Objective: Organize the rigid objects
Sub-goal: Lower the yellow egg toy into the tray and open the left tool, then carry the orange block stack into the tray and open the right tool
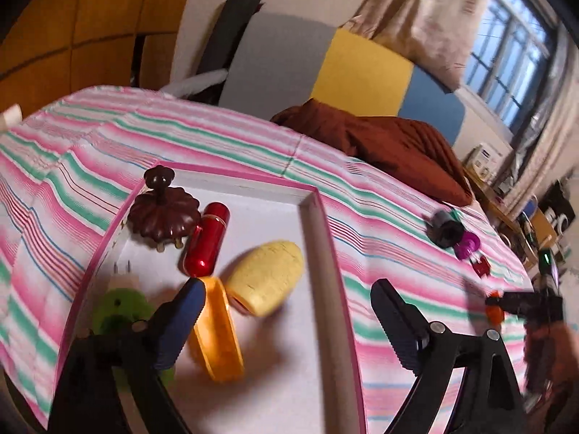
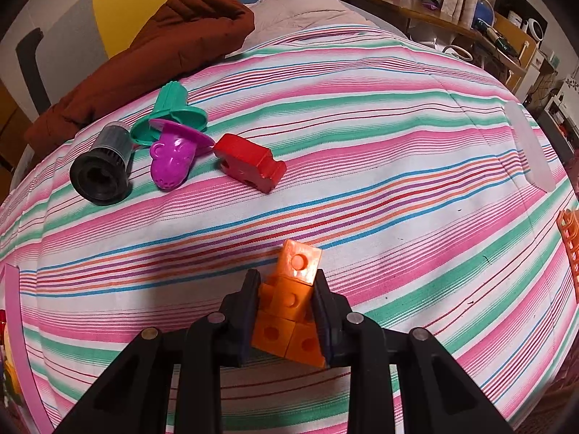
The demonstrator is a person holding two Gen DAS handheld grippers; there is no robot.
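The right gripper has its two black fingers closed tight on an orange plastic piece built of studded cubes, which sticks up and forward from between the pads, held over the pink, green and white striped cloth that covers the bed. Beyond the orange piece, farther up the cloth and to its left, four loose things lie in a close cluster: a red plastic block with holes in its side, just beside it a purple plastic mould with a face pressed into it, a teal plastic mould partly behind the purple one and touching it, and a black ribbed cylinder lying on its side at the left end of the cluster. A rumpled brown quilted blanket lies behind the cluster at the cloth's far edge. The left gripper is spread wide and holds nothing, one finger over the shallow white box with pink rim, the other outside that rim over the cloth. Inside the box lie a dark brown scalloped lid with a knob at the far corner, a shiny red metal capsule touching it, a pale yellow rounded block, an orange plastic ring standing on edge, and a green round plug adapter partly hidden by the finger.
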